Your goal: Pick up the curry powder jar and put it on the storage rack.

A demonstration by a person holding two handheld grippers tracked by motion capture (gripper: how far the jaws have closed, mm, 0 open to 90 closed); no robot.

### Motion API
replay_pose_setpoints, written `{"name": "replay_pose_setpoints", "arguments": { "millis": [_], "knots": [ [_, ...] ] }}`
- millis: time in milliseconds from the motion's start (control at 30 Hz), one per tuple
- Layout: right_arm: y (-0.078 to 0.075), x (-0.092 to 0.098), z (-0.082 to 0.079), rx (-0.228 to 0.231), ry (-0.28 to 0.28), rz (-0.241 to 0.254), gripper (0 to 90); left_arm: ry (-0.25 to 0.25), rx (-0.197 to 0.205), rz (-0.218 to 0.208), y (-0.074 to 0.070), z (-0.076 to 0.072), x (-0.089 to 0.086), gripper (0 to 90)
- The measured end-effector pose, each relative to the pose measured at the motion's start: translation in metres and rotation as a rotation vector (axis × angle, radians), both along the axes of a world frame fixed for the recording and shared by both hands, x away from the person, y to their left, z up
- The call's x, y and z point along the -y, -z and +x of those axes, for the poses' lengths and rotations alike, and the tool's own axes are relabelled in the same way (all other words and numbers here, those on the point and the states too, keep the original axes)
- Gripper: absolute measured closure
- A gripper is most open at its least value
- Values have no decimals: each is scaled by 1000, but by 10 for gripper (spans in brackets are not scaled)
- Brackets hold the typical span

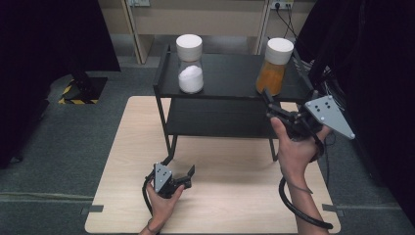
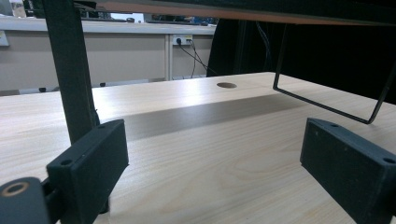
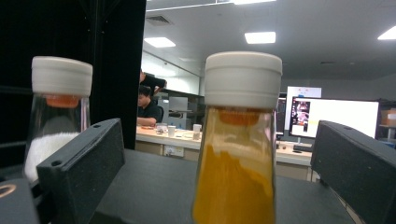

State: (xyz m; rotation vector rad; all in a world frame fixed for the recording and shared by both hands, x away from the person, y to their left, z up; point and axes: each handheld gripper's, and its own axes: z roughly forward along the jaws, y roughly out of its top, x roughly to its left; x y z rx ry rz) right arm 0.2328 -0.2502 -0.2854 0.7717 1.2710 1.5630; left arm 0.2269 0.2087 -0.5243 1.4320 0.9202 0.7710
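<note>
A black two-tier metal shelf rack stands on the far half of a pale wooden table. On its top shelf sit two clear glass jars with white screw lids: one at the far left half full of white powder, and one at the far right filled with orange powder.

The right gripper is raised to the level of the top shelf and points at the orange-powder jar. In the right gripper view its jaws stand apart, one on either side of the jar, with clear gaps between the pads and the glass, so nothing is clamped. The jar rests upright on the shelf and looks untouched.

The left gripper lies low on the near left part of the table, beside the rack's near left leg. Its jaws are also spread and hold nothing; only bare tabletop shows between them.

The work appears to be at its start: the reach for the orange jar is nearly complete, while closing the jaws on it, lifting it and carrying it off the shelf all remain to be done. The white-powder jar has not been approached.
</note>
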Motion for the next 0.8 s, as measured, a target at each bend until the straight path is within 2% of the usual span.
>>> {"name": "replay_pose_setpoints", "arguments": {
  "millis": [333,467,800],
  "knots": [
    [15,9,-11,-15,-10,-5,32,1,0,0,0,0,0,67],
    [26,14,-17,-23,-12,-4,32,0,1,1,0,0,0,67],
    [38,17,-23,-29,-25,-3,32,0,-1,-3,0,0,0,67]
  ]
}}
